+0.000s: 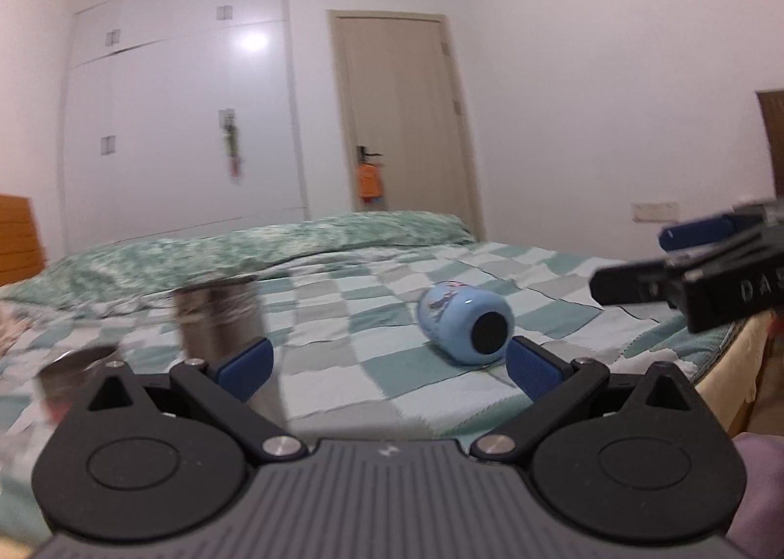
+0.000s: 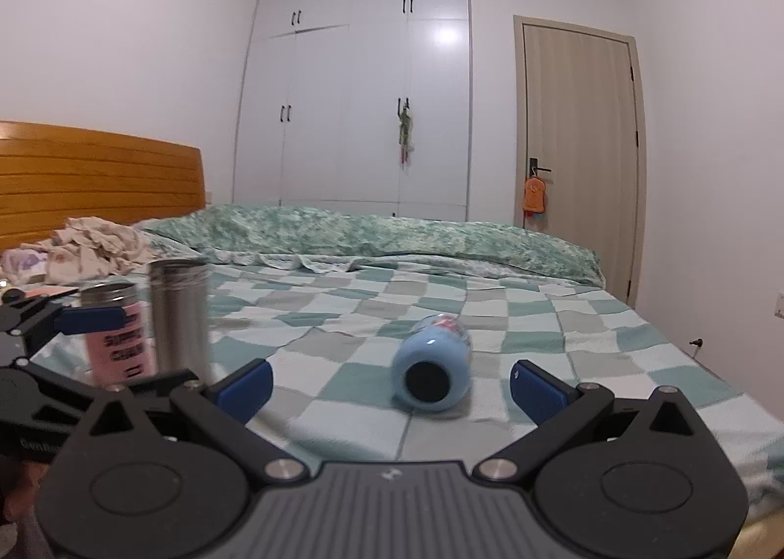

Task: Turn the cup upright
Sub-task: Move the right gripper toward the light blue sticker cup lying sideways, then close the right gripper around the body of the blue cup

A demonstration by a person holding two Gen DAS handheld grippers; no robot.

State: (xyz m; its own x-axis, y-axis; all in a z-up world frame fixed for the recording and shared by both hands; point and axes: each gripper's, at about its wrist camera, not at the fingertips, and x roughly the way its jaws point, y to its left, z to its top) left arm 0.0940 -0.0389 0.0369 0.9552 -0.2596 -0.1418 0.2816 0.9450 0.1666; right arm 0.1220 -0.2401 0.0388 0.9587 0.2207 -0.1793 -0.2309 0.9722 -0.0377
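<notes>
Cup (image 2: 432, 370): lying on its side on bed (image 2: 539, 314), 12 o'clock of right tool (image 2: 392, 382)
Right tool: agape, empty
Left tool (image 1: 389, 363): agape, empty

the pink can (image 2: 117, 343) in the right wrist view carries blurred dark lettering, roughly "suppo..." over "clean...", not fully readable. the right gripper (image 1: 696, 284), seen from the left wrist view, shows the white letters "da" on its black side.

One blue cup (image 2: 431, 375), two metal tumblers (image 2: 179, 319), possibly more.
</notes>
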